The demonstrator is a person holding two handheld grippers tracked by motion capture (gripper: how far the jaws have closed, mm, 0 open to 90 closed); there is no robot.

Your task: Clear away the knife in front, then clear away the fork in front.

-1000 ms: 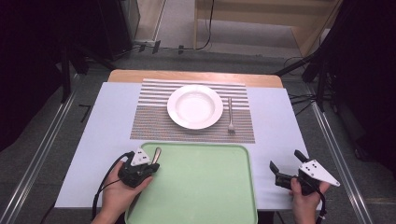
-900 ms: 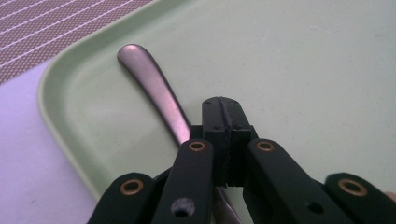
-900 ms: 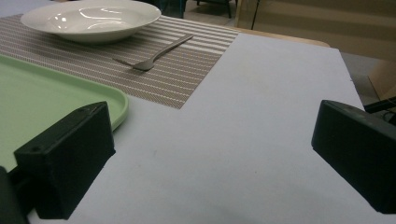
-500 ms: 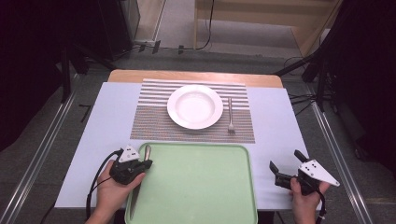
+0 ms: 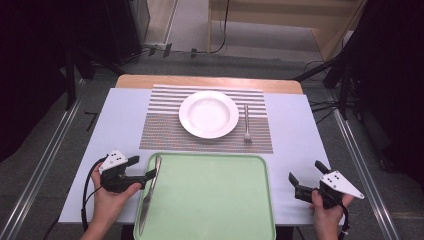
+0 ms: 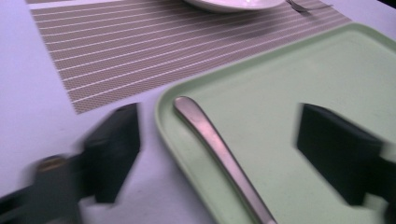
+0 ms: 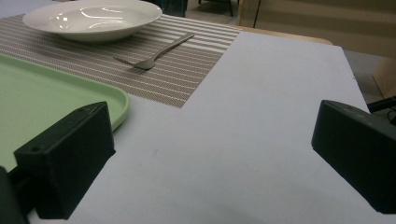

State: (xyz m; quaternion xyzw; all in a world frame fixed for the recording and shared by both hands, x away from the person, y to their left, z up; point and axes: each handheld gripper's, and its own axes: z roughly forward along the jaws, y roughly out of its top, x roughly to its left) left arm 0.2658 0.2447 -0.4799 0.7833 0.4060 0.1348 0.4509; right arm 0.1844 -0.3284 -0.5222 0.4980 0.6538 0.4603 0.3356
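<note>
Between the just-opened left gripper's (image 6: pixel 215 154) blurred jaws, a knife (image 6: pixel 219 154) runs off-frame, unheld.

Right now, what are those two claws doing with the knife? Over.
Left claw has just been opening, astride the knife, not gripping. Knife lies along green tray's left edge. Right claw open, empty. Nothing in the way.

Your high view looks forward and down from above your side of the green tray (image 5: pixel 210 200), taking in the whole table; your left gripper view sits low and close at the tray's (image 6: pixel 299 93) left rim, facing the plate (image 6: pixel 229 3); your right gripper view sits low, right of the tray (image 7: pixel 42 98), facing the same plate (image 7: pixel 93 18) and fork (image 7: pixel 156 55).
</note>
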